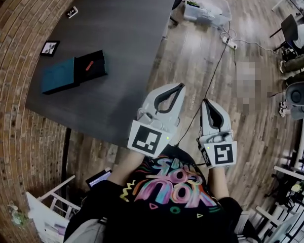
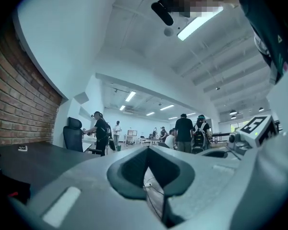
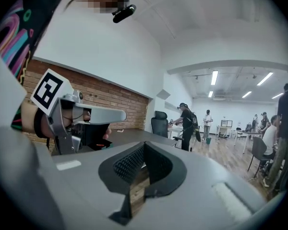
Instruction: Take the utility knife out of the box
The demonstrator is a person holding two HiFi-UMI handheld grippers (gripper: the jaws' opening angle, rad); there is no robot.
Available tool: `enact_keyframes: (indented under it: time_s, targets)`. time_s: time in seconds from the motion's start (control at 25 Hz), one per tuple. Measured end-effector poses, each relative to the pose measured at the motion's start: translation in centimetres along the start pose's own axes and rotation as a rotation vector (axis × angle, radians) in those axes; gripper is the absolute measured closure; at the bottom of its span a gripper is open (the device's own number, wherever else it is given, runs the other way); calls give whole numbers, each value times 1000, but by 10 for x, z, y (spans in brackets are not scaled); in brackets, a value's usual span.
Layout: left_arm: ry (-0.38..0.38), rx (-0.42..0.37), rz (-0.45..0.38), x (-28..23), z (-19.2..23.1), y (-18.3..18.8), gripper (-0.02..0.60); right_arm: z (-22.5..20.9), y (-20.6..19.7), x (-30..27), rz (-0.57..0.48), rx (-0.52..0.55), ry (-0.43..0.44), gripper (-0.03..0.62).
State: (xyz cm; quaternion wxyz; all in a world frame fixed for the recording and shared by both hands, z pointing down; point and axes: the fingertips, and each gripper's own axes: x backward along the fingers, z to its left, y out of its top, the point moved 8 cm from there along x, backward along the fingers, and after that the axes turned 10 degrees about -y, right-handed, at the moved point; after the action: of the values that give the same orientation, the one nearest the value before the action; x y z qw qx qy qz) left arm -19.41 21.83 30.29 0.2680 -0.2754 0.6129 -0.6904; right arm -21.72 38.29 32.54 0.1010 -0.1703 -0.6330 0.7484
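**Head view:** An open box (image 1: 73, 74) sits near the left edge of a dark table (image 1: 126, 39). Its teal lid (image 1: 60, 76) lies just beside a black tray (image 1: 98, 71), and the red knife (image 1: 89, 65) lies in that tray. Well apart from it, off the table's near corner, a person holds the left gripper (image 1: 179, 86) and the right gripper (image 1: 206, 102) side by side. Both have their jaws closed and carry nothing. On the wooden floor beyond the table stands a clear bin (image 1: 215, 6) with something green (image 1: 193, 3) inside.

**Left gripper view:** The left gripper's (image 2: 147, 150) jaws meet at the tips with nothing between them. The table stretches away at left, and people stand in the office behind.

**Right gripper view:** The right gripper's (image 3: 144, 146) jaws are likewise pressed together and empty. The left gripper appears at left, its marker cube (image 3: 48, 91) facing the camera. Behind it is a dark box shape whose contents are too small to make out.
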Motion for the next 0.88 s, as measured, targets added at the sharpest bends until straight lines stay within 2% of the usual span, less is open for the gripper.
enact_keyframes:
  time_s: [0.16, 0.36, 0.64, 0.88]
  targets:
    - [-18, 20, -5, -21, 27, 1, 581, -10, 4, -34, -5, -14, -13, 595]
    - [7, 61, 15, -30, 59, -10, 581, -15, 7, -70, 48, -14, -19, 595]
    - [71, 83, 50, -30, 92, -21, 581, -14, 7, -107, 37, -3, 43, 595]
    - [144, 75, 24, -30, 124, -20, 581, -5, 13, -151, 46, 34, 115, 595]
